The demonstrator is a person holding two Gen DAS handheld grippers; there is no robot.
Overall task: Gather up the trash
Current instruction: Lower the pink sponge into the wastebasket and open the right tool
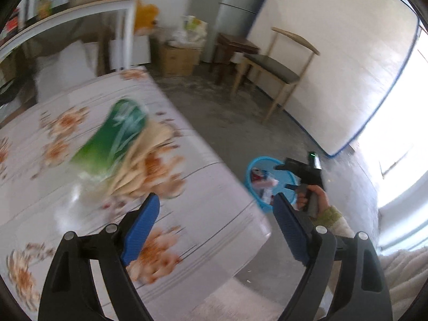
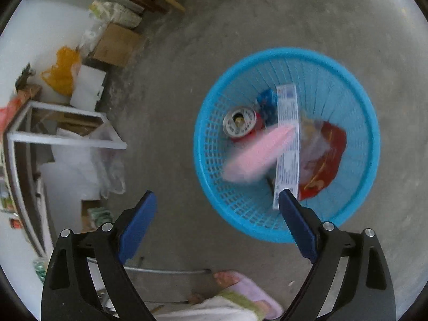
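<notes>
My left gripper (image 1: 216,198) is open and holds nothing, above the near corner of a flower-patterned table (image 1: 214,214). A green snack bag (image 1: 115,136) lies blurred on the table beyond it. On the floor to the right is a blue basket (image 1: 254,165), over which a hand holds my right gripper (image 1: 285,178). In the right wrist view my right gripper (image 2: 217,194) is open and empty above the basket (image 2: 369,112). Inside are a red can (image 2: 240,124), a blue wrapper (image 2: 267,101), a long white box (image 2: 287,144), a red bag (image 2: 326,155) and a blurred pink box (image 2: 256,155).
A wooden chair (image 1: 278,67), a dark stool (image 1: 232,50) and a cardboard box (image 1: 178,58) stand on the concrete floor behind. A white shelf frame (image 2: 67,136) with plastic bags is left of the basket. The person's slippered foot (image 2: 246,286) is near the lower edge.
</notes>
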